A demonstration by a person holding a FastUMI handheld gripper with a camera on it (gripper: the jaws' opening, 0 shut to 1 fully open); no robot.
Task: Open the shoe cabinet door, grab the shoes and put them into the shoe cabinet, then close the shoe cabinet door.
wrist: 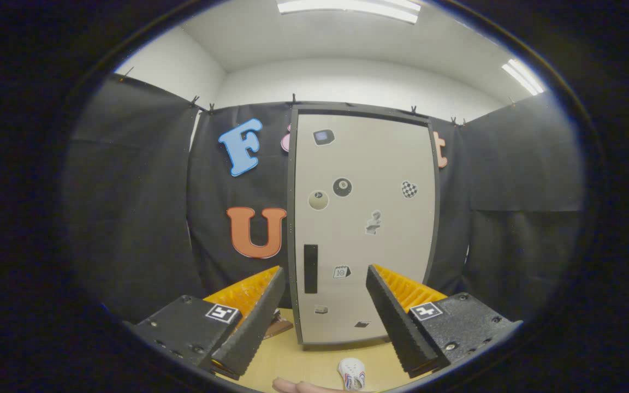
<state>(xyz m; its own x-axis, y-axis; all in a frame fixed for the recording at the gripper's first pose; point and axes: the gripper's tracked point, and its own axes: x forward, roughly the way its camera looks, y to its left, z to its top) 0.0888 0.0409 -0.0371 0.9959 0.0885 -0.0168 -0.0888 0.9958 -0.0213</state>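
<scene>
The gripper is held with its two fingers spread wide apart, and nothing is grasped between them. Through the gap between the fingers the shoe cabinet is seen, standing upright at the far edge of the tabletop, against the black cloth wall of the booth. Its pale door is shut flush within a dark frame. A dark, narrow, upright handle slot is set into the lower left part of the door, just beyond the tip of the left finger. Several small stickers are scattered over the door, among them two round ball stickers near the middle and a chequered heart toward the right edge.

A small white shoe is found lying on the light wooden tabletop near its front edge, in front of the cabinet's foot and apart from it, below and between the fingers and closer to the right one. It is touched by neither finger. Just beside the shoe, at the front edge of the tabletop, part of a person's hand is seen. A small brown object is partly hidden behind the left finger, near the cabinet's lower left corner; what it is cannot be told.
</scene>
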